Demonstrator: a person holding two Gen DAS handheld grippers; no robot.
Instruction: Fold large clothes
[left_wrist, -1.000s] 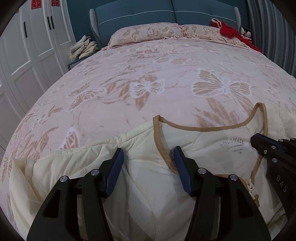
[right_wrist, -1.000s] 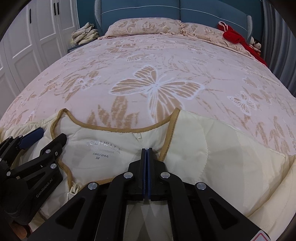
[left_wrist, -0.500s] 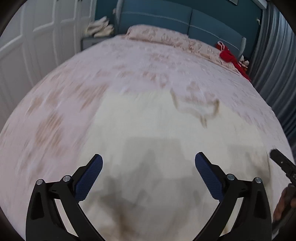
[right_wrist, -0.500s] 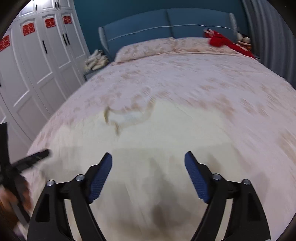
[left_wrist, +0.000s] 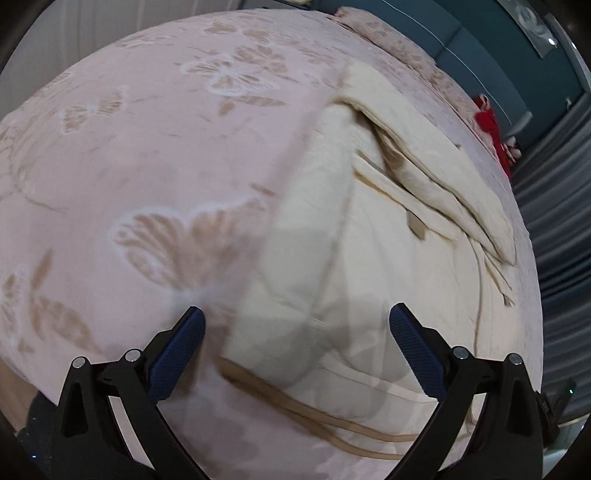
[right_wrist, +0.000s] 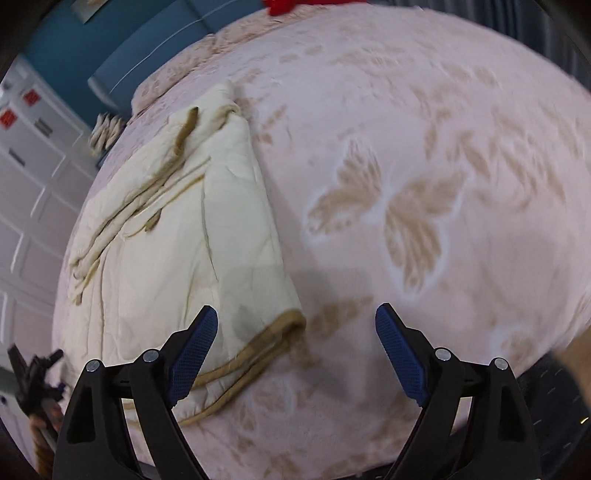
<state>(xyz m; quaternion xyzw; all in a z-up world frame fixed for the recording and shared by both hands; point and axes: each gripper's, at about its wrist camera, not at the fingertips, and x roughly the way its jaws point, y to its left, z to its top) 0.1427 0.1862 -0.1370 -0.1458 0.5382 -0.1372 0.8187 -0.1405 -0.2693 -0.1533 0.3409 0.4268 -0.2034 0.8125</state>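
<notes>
A cream quilted garment (left_wrist: 369, 240) with tan trim lies folded lengthwise on the bed, its tan hem nearest me. My left gripper (left_wrist: 295, 332) hovers open above the hem's left corner, and nothing is pinched between its blue pads. In the right wrist view the same garment (right_wrist: 177, 240) stretches away at the left. My right gripper (right_wrist: 297, 332) hangs over the hem's right corner with its jaws opening and its pads clear of the cloth. At the far left edge of that view the left gripper (right_wrist: 33, 373) shows in a hand.
A pink butterfly-print bedspread (right_wrist: 443, 147) covers the whole bed. Behind it are a blue headboard (right_wrist: 122, 62), a red item (left_wrist: 487, 125) and a stack of folded cloth (right_wrist: 105, 129). White wardrobe doors (right_wrist: 33, 166) stand left, a grey curtain (left_wrist: 554, 221) right.
Both grippers let go at the collar, opened wide and drew back along the garment to its hem end. Each view has rolled sideways, and the two grippers have moved apart.
</notes>
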